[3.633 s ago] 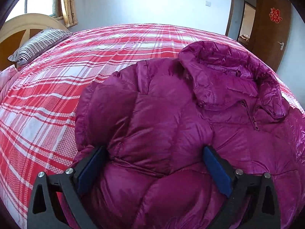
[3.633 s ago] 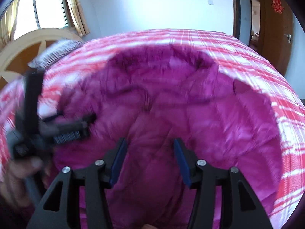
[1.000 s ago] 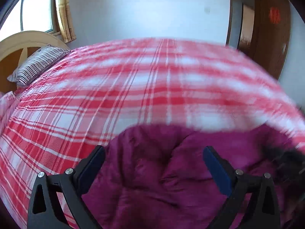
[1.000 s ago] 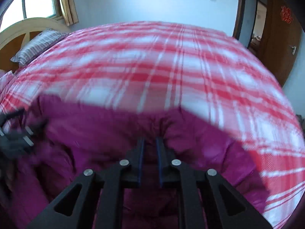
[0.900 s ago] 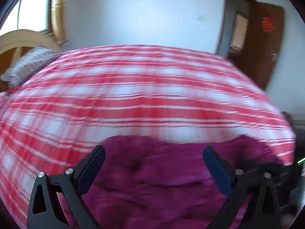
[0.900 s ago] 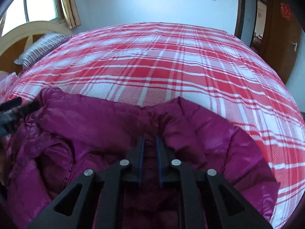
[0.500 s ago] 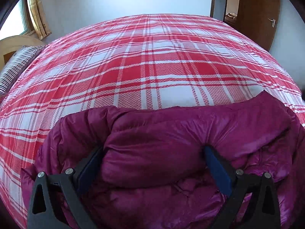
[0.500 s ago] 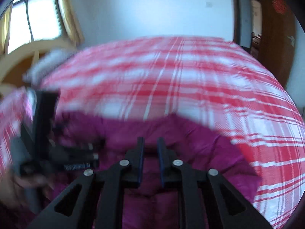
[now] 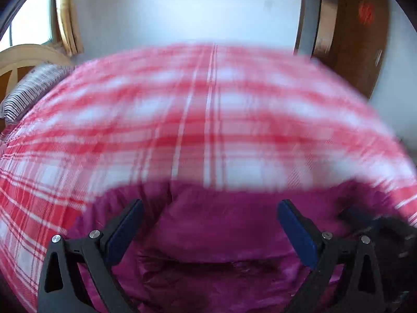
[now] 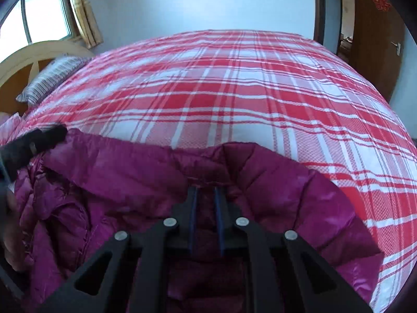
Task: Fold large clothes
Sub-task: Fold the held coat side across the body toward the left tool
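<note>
**Jacket on bed, right gripper clamped on it**

The magenta down jacket [image 10: 109,182] lies bunched at the near edge of the red plaid bedspread [image 10: 234,99]. Right gripper [image 10: 205,195] — fingers narrow and closing, a fold of jacket pinched between the pads. Left gripper [image 9: 208,208] — fingers wide apart over the jacket, gripping nothing. A striped pillow [image 10: 49,80] sits at the headboard, well apart.

Jacket [image 10: 146,182] on bedspread [image 10: 234,99], lower frame. Pillow [image 10: 49,78] and headboard [image 10: 31,52] at left edge. Door [image 10: 378,39] upper right.
</note>
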Motion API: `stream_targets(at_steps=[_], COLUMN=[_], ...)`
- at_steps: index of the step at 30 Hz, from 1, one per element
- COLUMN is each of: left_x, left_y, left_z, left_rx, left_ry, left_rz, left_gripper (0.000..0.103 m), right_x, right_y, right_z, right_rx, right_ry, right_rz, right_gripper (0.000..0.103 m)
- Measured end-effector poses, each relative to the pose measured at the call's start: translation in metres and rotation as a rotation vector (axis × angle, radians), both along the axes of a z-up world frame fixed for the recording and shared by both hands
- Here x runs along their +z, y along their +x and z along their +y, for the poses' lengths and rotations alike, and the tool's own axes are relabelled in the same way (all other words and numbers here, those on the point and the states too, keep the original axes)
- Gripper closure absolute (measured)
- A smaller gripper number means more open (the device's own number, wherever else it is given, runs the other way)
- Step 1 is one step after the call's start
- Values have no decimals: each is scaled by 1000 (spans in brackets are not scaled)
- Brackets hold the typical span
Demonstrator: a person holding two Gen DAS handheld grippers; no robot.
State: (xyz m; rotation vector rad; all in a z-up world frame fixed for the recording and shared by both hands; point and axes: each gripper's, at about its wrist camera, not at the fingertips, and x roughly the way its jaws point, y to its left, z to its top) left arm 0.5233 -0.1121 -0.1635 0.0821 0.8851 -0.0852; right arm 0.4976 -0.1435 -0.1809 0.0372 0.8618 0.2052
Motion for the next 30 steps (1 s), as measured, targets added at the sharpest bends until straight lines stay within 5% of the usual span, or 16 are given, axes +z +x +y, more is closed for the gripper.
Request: stream_targets(at_steps=[2,30], left_x=[-22,-30], left_y=[5,6], left_z=[0,-2], left_rx=[5,19], left_ry=[22,37], left_rz=[66,7], left_gripper=[1,1], right_x=[-2,-10], right_y=[0,7], right_z=[1,9], right_rx=[0,-19], right_ry=[-13,-34], right_rz=[-1,8], right_gripper=[88,89])
